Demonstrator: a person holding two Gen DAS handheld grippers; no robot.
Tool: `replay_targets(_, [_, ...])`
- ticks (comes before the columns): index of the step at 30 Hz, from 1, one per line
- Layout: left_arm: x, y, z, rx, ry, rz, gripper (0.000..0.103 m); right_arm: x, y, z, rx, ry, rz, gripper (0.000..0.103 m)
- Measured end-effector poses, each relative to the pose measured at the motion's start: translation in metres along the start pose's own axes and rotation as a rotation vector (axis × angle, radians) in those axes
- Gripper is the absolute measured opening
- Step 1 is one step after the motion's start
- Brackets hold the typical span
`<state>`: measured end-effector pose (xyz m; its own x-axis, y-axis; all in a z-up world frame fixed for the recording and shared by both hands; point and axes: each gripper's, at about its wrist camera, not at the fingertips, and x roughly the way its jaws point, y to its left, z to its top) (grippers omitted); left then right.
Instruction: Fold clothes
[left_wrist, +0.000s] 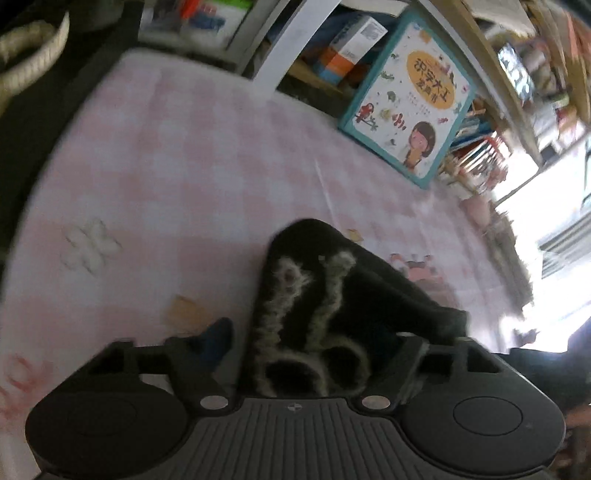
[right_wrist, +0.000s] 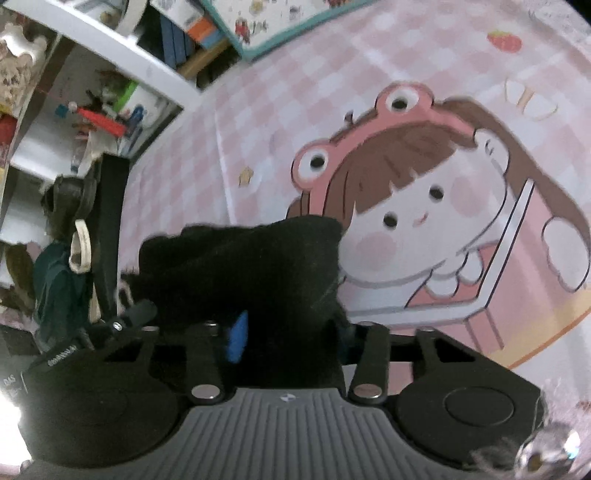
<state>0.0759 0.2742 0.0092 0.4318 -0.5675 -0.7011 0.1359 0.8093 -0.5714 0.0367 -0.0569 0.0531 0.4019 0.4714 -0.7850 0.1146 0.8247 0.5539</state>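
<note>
A black garment with fuzzy grey-green looped letters (left_wrist: 317, 314) lies bunched on the pink checked sheet (left_wrist: 184, 177). It fills the space between the fingers of my left gripper (left_wrist: 314, 343), whose blue fingertip (left_wrist: 218, 339) shows at the left. In the right wrist view the same black garment (right_wrist: 251, 266) is a plain dark heap between the fingers of my right gripper (right_wrist: 288, 332), with one blue finger pad (right_wrist: 238, 336) showing against the cloth. Both grippers look closed on the fabric. The garment hides the other fingertips.
The sheet bears a large cartoon girl print (right_wrist: 417, 206). A children's picture book (left_wrist: 410, 99) leans against a cluttered shelf (left_wrist: 332, 55) at the far edge. A dark bag with straps (right_wrist: 74, 251) and a white shelf of toys (right_wrist: 103, 110) stand at the left.
</note>
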Motion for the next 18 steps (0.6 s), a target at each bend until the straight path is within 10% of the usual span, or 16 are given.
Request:
replay_targets(8, [0.007,-0.031,-0.024,-0.002,0.045,-0.023,0.051,-0.015,0.001,0.007,-0.189,-0.074,-0.093,0.033])
replay_targets(18, [0.014,-0.035,-0.039,-0.049,0.100,-0.038,0.059,-0.019,-0.043,0.004,-0.014,0.018,0.011,0.057])
